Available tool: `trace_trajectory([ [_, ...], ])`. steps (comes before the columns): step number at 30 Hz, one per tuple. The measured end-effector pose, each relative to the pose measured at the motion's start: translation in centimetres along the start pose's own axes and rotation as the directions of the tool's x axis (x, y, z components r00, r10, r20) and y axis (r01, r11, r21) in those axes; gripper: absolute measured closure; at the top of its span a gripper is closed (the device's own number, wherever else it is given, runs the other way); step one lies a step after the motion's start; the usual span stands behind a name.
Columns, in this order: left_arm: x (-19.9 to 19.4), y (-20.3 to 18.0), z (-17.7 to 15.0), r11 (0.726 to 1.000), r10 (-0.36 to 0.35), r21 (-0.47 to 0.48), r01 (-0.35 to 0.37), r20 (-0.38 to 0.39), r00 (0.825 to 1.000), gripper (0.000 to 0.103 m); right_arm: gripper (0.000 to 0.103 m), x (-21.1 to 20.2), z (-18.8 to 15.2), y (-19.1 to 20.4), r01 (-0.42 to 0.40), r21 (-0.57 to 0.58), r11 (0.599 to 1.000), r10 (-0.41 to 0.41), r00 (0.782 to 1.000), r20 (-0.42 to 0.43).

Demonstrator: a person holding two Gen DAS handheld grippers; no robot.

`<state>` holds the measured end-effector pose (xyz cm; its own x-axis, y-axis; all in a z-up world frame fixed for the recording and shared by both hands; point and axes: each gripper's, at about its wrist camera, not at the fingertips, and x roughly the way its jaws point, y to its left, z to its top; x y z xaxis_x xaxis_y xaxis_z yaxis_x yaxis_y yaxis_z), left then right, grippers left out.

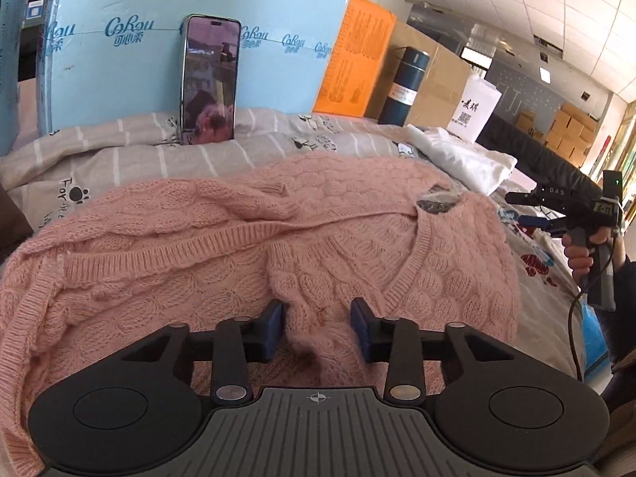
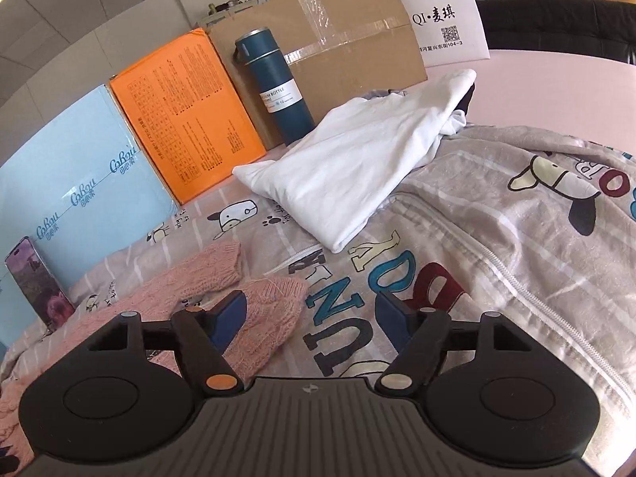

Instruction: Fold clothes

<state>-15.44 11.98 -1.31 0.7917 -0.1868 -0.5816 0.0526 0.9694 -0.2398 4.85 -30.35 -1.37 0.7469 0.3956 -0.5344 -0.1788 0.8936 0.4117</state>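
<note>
a bed covered with a grey striped quilt point(image 2: 497, 238) printed with cartoon dogs and big letters is filling both views, with a tiled ceiling and stacked cartons showing far behind. along the back edge of the bed a pale blue box point(image 1: 159, 51) is standing, and a phone point(image 1: 210, 79) is leaning upright against it with its screen lit. just beside the blue box an orange box point(image 2: 187, 119) is standing, then a brown cardboard box point(image 2: 349, 28) with a dark teal bottle point(image 2: 274, 87) upright in front of it, and a white paper bag point(image 2: 445, 20) with a printed code at the far end.

a pink knitted sweater point(image 1: 278, 246) is lying spread across the quilt, rumpled, its v-neck showing and a sleeve folded over the body. a white garment point(image 2: 357, 167) is lying loosely folded further back, near the bottle, well apart from the sweater.

the left tool point(image 1: 318, 326) is sitting low over the sweater with a raised bunch of pink knit between its blue pads; the pads are standing a little apart and i cannot tell whether they are pinching the knit. the right tool point(image 2: 310, 318) is hanging spread wide above the quilt, its left pad over the sweater's edge, gripping nothing. in the left view a hand point(image 1: 580, 254) is holding the right tool's handle at the bed's right side.
</note>
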Motion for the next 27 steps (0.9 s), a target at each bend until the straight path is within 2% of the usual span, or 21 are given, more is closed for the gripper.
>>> trace_trajectory([
  [3,-0.6,-1.6,0.0,0.999,-0.001,0.052,-0.001,0.038,0.999,0.085,0.034,1.9,-0.1,0.1,0.01,0.038,0.999,-0.008,0.999,-0.041],
  [4,-1.0,-2.1,0.0,0.998,-0.002,0.062,-0.001,0.055,0.998,0.086,0.034,2.3,-0.2,0.4,0.016,0.029,0.999,-0.015,0.999,-0.031],
  [7,-2.3,-4.4,0.1,0.991,-0.055,0.123,0.042,0.103,0.993,0.086,0.034,2.6,-0.4,1.3,0.027,-0.016,0.999,-0.028,0.999,-0.023],
  [9,-2.6,-6.4,-0.1,0.978,-0.106,0.189,0.086,0.095,0.99,0.087,0.034,2.5,-0.5,1.4,0.042,-0.023,0.999,-0.042,0.999,-0.019],
  [13,-2.4,-9.0,-1.4,0.947,-0.133,0.3,0.115,0.04,0.99,0.084,0.035,1.2,-0.6,2.0,0.073,-0.081,0.994,-0.07,0.997,0.037],
  [15,-2.4,-9.3,-1.9,0.938,-0.166,0.311,0.151,0.02,0.986,0.077,0.034,0.1,-0.8,2.6,0.07,-0.135,0.988,-0.06,0.995,0.079],
  [17,-3.3,-8.9,-2.1,0.944,-0.173,0.294,0.15,0.055,0.983,0.05,0.034,-1.2,-0.9,3.2,-0.02,-0.171,0.985,0.032,0.997,0.066],
  [19,-4.3,-8.4,-2.3,0.952,-0.173,0.271,0.14,0.103,0.98,0.034,0.034,-2.1,-1.1,4.0,-0.149,-0.183,0.972,0.155,0.988,0.019],
  [21,-5.3,-7.9,-2.5,0.96,-0.172,0.247,0.132,0.15,0.974,0.027,0.034,-2.9,-1.7,5.4,-0.308,-0.205,0.929,0.303,0.951,-0.053],
  [22,-5.9,-7.4,-2.6,0.969,-0.138,0.228,0.096,0.178,0.974,0.023,0.034,-3.1,-2.4,6.2,-0.383,-0.214,0.899,0.37,0.924,-0.101],
  [24,-6.9,-6.2,-3.0,0.987,-0.004,0.157,-0.032,0.219,0.976,0.02,0.034,-3.1,-3.8,8.0,-0.506,-0.225,0.832,0.469,0.86,-0.2],
  [27,-7.9,-5.1,-4.2,0.978,0.169,0.089,-0.19,0.205,0.964,0.02,0.034,-2.6,-6.7,11.7,-0.647,-0.252,0.72,0.549,0.752,-0.365],
])
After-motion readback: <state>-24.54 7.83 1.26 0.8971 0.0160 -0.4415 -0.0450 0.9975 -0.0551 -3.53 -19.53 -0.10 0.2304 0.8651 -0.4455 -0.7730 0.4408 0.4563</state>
